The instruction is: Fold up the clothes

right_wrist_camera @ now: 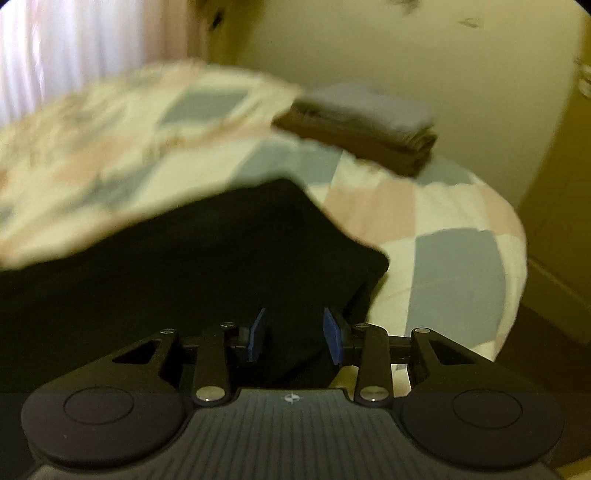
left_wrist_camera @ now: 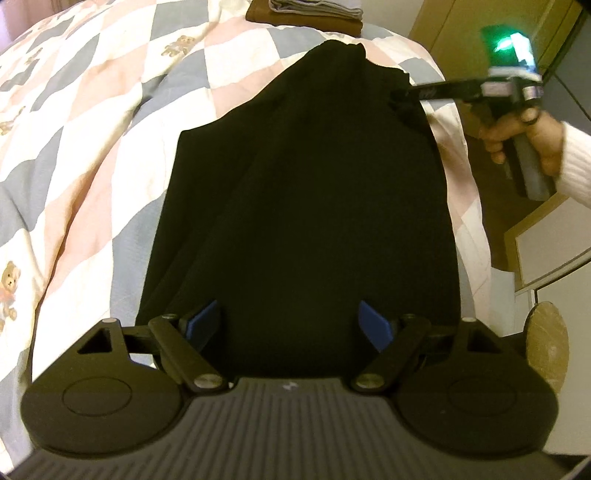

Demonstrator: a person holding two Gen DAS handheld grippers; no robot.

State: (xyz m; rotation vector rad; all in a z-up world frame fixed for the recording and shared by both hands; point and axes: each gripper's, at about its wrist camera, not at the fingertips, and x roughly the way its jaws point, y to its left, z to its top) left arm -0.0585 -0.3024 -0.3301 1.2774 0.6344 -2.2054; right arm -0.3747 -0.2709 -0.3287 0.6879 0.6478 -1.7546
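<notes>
Left wrist view: black garment spread on the bed, both tongs at its edges

Left wrist camera looks along a black garment (left_wrist_camera: 295,206) lying flat on a bed, over a quilt (left_wrist_camera: 92,122) of pink, grey and cream diamonds with small bear prints. The garment's near edge lies between the blue pads (left_wrist_camera: 201,325) of the left tongs (left_wrist_camera: 290,326), which stand wide apart, released, with cloth beneath them.

At the garment's far right edge the right tongs (left_wrist_camera: 400,96) reach in from the side; their tips sit on the cloth, and this view is too dark there to tell whether they pinch it. A hand (left_wrist_camera: 517,136) in a white sleeve (left_wrist_camera: 576,166) holds their handle.

From the right wrist, the right tongs (right_wrist_camera: 293,338) have their pads partly closed with a gap between them, the garment (right_wrist_camera: 166,277) beneath and in front; no firm grip shows. The picture is blurred.

Beyond the garment, at the far end of the bed, lies a folded stack (left_wrist_camera: 306,13), grey on brown. A pale wall (right_wrist_camera: 369,55) stands behind.
</notes>
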